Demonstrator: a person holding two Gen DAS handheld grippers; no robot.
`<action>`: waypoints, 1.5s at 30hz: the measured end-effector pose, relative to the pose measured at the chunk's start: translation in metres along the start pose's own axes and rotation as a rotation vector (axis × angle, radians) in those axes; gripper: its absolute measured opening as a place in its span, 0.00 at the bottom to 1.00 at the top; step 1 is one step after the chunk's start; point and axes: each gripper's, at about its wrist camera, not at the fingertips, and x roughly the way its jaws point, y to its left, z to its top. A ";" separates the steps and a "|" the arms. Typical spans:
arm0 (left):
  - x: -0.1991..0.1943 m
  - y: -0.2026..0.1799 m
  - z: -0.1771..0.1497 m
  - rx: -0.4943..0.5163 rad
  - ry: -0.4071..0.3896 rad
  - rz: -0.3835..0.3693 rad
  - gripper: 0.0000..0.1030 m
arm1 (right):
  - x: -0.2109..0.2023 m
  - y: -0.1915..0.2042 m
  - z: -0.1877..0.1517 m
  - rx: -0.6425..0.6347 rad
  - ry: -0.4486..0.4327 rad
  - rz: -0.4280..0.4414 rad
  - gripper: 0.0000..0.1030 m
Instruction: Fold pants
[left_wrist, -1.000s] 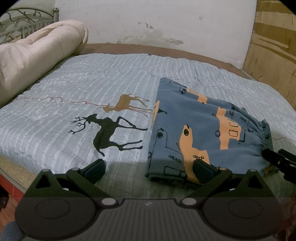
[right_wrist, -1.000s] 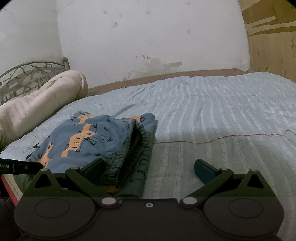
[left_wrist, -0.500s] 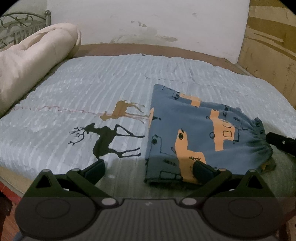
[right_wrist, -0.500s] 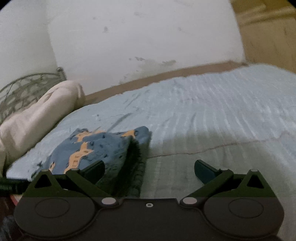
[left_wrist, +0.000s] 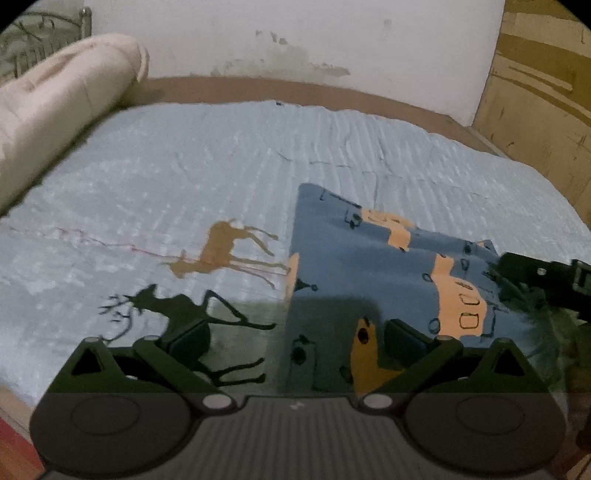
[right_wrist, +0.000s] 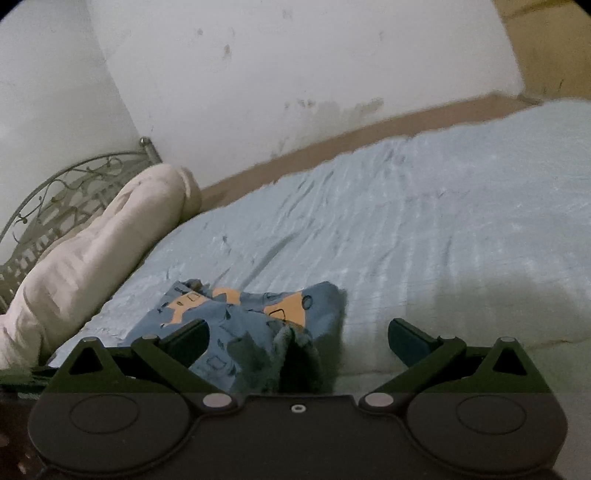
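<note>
Pants (left_wrist: 388, 280): we see them folded into a blue bundle with orange figures, lying on the bed (left_wrist: 221, 177) near its front edge, toward the right side in the left wrist view.
Left hand-held gripper (left_wrist: 295, 338): we hold it with the two fingers wide apart, nothing between them; the right finger is over the front part of the pants, the left one over the black deer print (left_wrist: 184, 310).
Right hand-held gripper (right_wrist: 299, 338): fingers also spread wide, gripping nothing; the dark waistband end of the pants (right_wrist: 295, 354) lies between them, we cannot tell if it touches.
Bed: a light blue striped cover, with a brown deer print (left_wrist: 221, 251) just left of the pants.
Rolled blanket (right_wrist: 103, 251): cream colour, along the left edge of the bed.
</note>
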 end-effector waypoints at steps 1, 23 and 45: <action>0.001 0.000 0.000 -0.001 0.002 -0.009 0.99 | 0.007 -0.002 0.002 0.016 0.022 0.012 0.99; -0.022 0.003 0.009 -0.084 0.034 -0.074 0.17 | 0.006 -0.005 -0.006 0.115 0.045 0.063 0.34; 0.019 -0.001 0.096 -0.148 -0.267 -0.006 0.15 | 0.037 0.062 0.075 -0.137 -0.225 -0.045 0.19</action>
